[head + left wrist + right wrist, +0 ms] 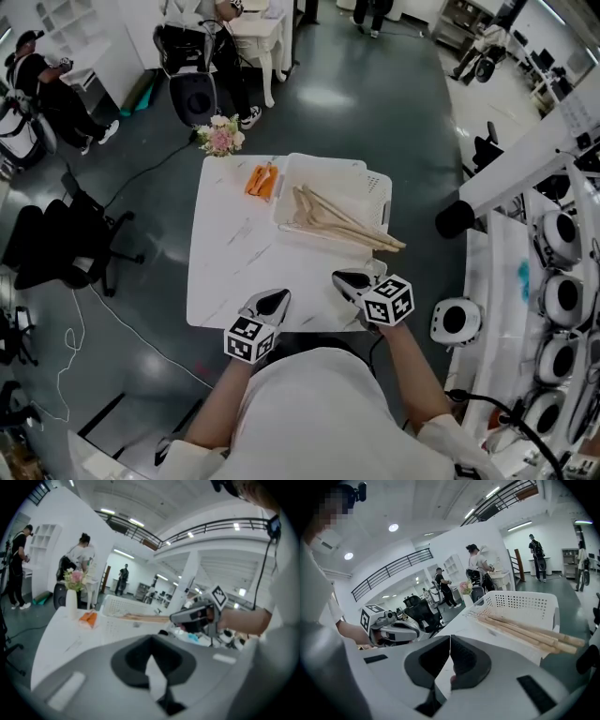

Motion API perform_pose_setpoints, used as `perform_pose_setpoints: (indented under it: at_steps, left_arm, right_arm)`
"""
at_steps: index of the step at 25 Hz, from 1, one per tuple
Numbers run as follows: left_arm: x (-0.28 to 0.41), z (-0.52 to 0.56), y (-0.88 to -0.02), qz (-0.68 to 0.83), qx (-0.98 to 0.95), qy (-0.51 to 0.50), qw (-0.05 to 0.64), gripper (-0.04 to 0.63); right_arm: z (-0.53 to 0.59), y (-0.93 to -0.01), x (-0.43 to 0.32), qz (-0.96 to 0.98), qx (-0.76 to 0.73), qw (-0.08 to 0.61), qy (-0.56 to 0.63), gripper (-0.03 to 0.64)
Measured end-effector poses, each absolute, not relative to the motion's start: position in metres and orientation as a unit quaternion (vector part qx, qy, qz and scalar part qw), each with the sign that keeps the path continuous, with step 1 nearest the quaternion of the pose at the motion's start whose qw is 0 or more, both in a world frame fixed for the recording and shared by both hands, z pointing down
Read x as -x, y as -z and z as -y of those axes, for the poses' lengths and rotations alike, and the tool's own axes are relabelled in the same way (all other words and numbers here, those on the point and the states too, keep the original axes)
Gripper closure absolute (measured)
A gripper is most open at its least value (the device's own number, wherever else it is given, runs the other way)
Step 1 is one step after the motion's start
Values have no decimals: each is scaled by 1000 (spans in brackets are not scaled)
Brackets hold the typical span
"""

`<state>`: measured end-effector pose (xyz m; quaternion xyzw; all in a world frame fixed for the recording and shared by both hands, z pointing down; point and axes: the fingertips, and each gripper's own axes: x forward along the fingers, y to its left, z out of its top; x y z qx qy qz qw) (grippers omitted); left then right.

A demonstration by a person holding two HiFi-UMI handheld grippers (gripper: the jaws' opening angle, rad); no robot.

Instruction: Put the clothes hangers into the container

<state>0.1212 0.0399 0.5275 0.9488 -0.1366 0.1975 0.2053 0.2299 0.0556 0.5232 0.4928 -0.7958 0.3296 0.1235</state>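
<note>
Both grippers hover over the near edge of the table (230, 272), side by side and apart from each other. The left gripper (278, 298) has its jaws together with nothing between them. The right gripper (343, 278) is likewise closed and empty, its pads meeting along a thin line in its own view. Each one shows from the side in the other's view, closed at the tip.

The hangers (337, 223), wooden, lie in a bunch inside the white container (366, 183), which stands on the far right part of the table. Their long ends stick out over its near right corner, past the rim. Neither gripper touches them.

Just left of the container lies an orange thing (262, 180); what it is cannot be told. A vase of flowers (221, 137) stands at the table's far left corner. People stand and sit in the room beyond the table
</note>
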Motion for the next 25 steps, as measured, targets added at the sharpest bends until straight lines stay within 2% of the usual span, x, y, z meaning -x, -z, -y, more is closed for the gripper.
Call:
perform_pose_setpoints:
  at_steps: [7,16,25]
  left_arm:
    - [-99,-51,-520,120,-952,-193,204,594]
    - [-81,-79,-506,89,-961,-181,191,594]
    - [-74,-99,-495,108,-958,-170,204,594]
  right_arm:
    - [-84,-536,-193,767,-534,130,-332,614]
    - [-115,-517,-160,752,-570,99,-317,614]
    - [-145,-503,-179,736,-599,74,-307,614]
